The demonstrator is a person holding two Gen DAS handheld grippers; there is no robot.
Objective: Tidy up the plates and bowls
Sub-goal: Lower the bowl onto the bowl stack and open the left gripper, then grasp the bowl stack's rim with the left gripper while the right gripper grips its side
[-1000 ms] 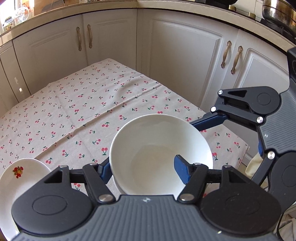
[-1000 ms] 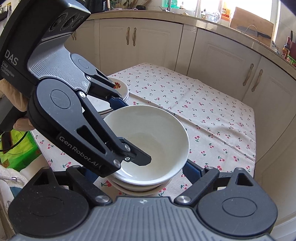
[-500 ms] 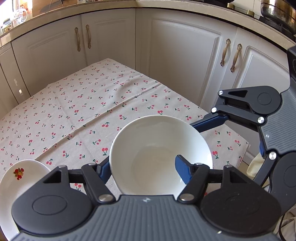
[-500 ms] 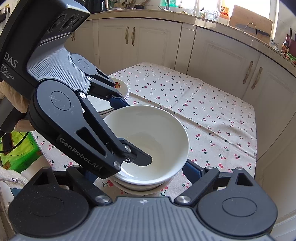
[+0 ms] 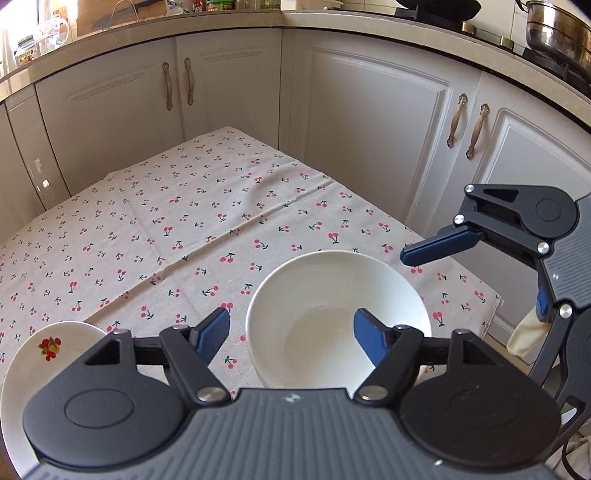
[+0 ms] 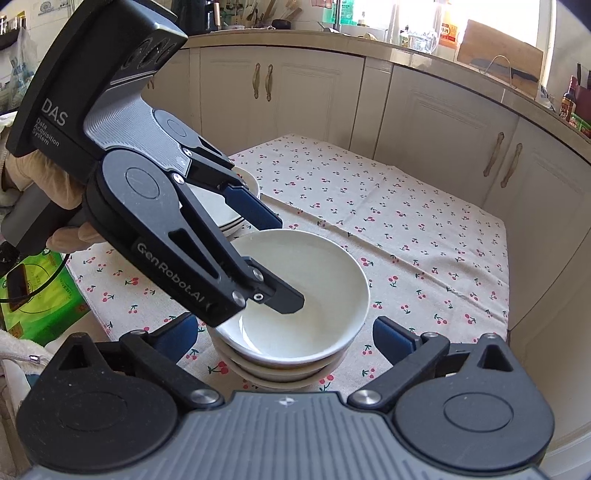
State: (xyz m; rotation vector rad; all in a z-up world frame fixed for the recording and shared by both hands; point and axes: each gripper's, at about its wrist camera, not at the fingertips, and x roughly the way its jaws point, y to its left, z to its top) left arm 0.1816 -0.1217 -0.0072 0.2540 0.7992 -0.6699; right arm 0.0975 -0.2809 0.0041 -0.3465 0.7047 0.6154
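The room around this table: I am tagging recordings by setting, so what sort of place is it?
Most likely a home kitchen: cream panelled cabinet doors under a curved stone countertop, a steel cooking pot on it, and a cherry-print tablecloth bearing stacked white ceramic bowls.

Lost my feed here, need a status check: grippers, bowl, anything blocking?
Left gripper opening, straddling the bowl rim. Right gripper open, clear. Bowl stacked. Plates beside, nothing blocking.

A plain white bowl [image 6: 295, 295] sits upright, nested on top of a short stack of bowls [image 6: 284, 374] (rims peeking out beneath). Behind it lies a stack of plates [image 5: 44, 354], the top one fruit-printed.
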